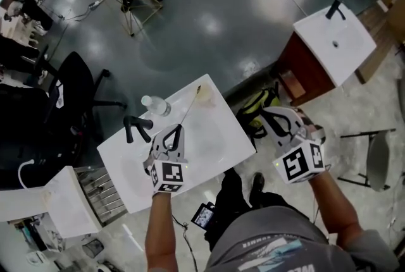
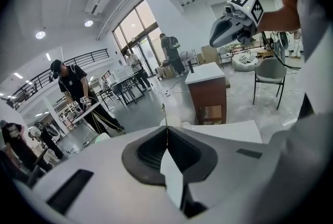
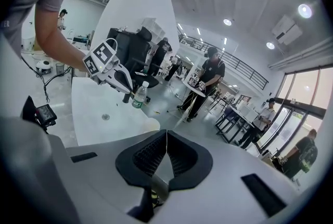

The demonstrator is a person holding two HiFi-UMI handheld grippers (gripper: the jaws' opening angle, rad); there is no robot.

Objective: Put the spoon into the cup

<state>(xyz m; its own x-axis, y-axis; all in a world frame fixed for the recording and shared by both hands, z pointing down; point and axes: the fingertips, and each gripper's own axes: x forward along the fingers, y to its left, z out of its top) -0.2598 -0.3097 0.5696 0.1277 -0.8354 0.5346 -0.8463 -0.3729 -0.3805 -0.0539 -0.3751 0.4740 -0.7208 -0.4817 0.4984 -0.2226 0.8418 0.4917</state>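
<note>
1. Holding a long, thin spoon (image 1: 188, 110) in my left gripper (image 1: 172, 136), I have the jaws pressed shut on its handle. In the left gripper view the handle (image 2: 165, 116) rises straight out of the seam where the two dark pads meet.
2. The spoon points away from me across a white washbasin top (image 1: 126, 169). Its small yellowish end is by the far edge, and I cannot tell whether it touches the surface.
3. A clear water bottle (image 1: 155, 105) stands on the top just left of the spoon, apart from it. A black faucet (image 1: 135, 126) stands beside my left gripper, nearer to me than the bottle.
4. My right gripper (image 1: 283, 123) is off to the right, clear of the top and well apart from the spoon. It hangs over the floor near a yellow-green bag (image 1: 258, 107).
5. In the right gripper view its jaws (image 3: 166, 137) are closed flat on each other with nothing between them. That view looks back at the left gripper (image 3: 123, 82) and the bottle (image 3: 139, 95).
6. Farther right stands a second washbasin (image 1: 335, 43) on a brown cabinet, and a black office chair (image 1: 71, 95) sits to the left.
</note>
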